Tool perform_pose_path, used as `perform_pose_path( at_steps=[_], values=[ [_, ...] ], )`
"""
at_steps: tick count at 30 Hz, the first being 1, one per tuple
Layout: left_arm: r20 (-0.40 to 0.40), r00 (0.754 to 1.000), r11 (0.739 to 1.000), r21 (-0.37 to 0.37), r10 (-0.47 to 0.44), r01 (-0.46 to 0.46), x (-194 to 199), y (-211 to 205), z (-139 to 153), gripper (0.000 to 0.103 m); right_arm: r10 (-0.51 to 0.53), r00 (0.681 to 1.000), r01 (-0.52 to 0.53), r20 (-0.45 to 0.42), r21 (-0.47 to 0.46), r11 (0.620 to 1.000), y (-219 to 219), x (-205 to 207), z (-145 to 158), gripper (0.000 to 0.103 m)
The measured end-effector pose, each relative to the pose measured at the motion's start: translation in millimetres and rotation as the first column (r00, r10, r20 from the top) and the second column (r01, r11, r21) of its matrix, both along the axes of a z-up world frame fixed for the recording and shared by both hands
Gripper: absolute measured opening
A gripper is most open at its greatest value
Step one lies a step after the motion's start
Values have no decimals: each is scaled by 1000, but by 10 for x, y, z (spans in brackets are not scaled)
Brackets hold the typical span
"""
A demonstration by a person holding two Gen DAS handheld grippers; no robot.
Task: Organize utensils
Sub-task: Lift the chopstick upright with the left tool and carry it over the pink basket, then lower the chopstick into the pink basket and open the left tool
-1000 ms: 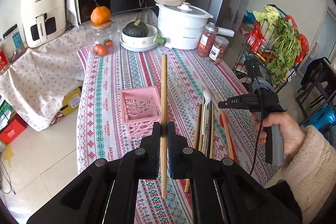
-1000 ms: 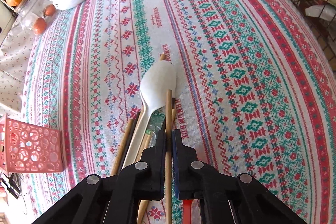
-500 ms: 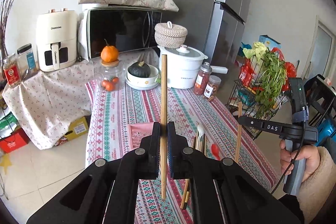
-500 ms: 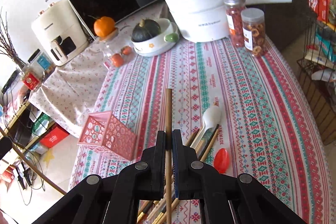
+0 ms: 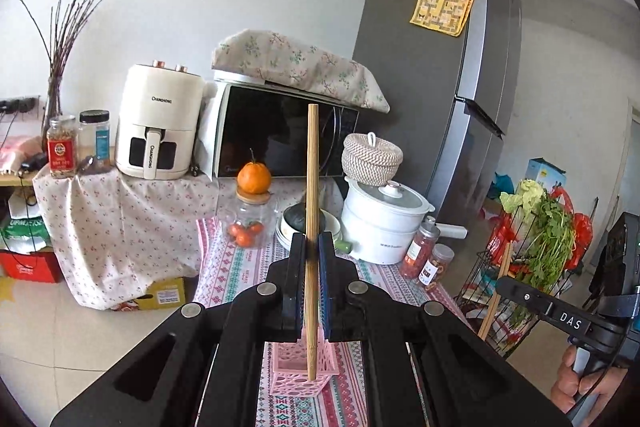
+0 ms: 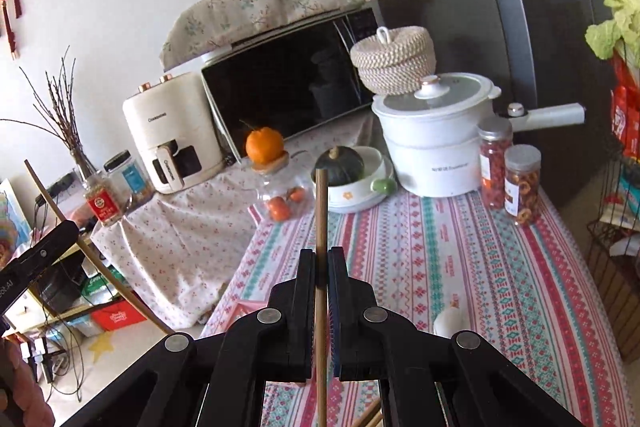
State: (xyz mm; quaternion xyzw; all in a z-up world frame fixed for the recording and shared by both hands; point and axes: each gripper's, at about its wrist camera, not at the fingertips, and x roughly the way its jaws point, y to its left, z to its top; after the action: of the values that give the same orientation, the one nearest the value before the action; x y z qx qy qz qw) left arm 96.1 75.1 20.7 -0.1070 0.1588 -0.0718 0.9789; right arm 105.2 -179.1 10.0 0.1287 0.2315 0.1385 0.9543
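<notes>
the pale bamboo chopstick (image 5: 311,227) stands upright, long axis vertical, clamped mid-length in the left gripper (image 5: 311,279), its lower tip over the pink perforated plastic basket (image 5: 301,371). the right gripper (image 6: 321,307) pinches a darker wooden chopstick (image 6: 321,227), also upright. best to lower each straight down, releasing only once inside.

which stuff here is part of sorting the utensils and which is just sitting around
Part of the job:
- left tool, shut on a chopstick
- right tool, shut on a second chopstick
- pink basket
- white spoon

Just sitting around:
- air fryer
- microwave
- white pot
- orange
- jars
</notes>
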Motion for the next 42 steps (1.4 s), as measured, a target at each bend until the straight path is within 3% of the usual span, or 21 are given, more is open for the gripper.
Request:
perform_pose_path(
  at_steps=[10,14,17,27,32,38,41,42],
  values=[
    [-50,998,993,116,25,-19,502,-212,-348,6,-75,987,69,143,44,997,230,122,117,4],
    [-86,996,994,106,40,-30,618,-201,-446,6,-74,979,64,190,58,996,324,152,153,4],
    [-50,998,996,85,41,-36,649,-158,-439,6,-74,976,58,203,85,995,371,194,140,4],
    [-36,998,997,63,48,-45,750,-124,-450,6,-77,972,50,221,123,991,502,353,90,4],
    [-108,994,996,87,28,-19,892,-171,-589,6,-73,967,48,244,109,993,577,438,59,4],
    [-189,982,998,63,30,-18,1025,-135,-716,7,-46,972,31,229,71,997,688,592,-44,4],
    [-214,976,997,75,39,-24,1029,-127,-715,25,-33,981,22,189,59,998,714,699,-137,4],
    [-219,974,996,80,50,-34,1019,-117,-713,40,-30,985,20,172,59,998,715,737,-173,4]
  ],
)
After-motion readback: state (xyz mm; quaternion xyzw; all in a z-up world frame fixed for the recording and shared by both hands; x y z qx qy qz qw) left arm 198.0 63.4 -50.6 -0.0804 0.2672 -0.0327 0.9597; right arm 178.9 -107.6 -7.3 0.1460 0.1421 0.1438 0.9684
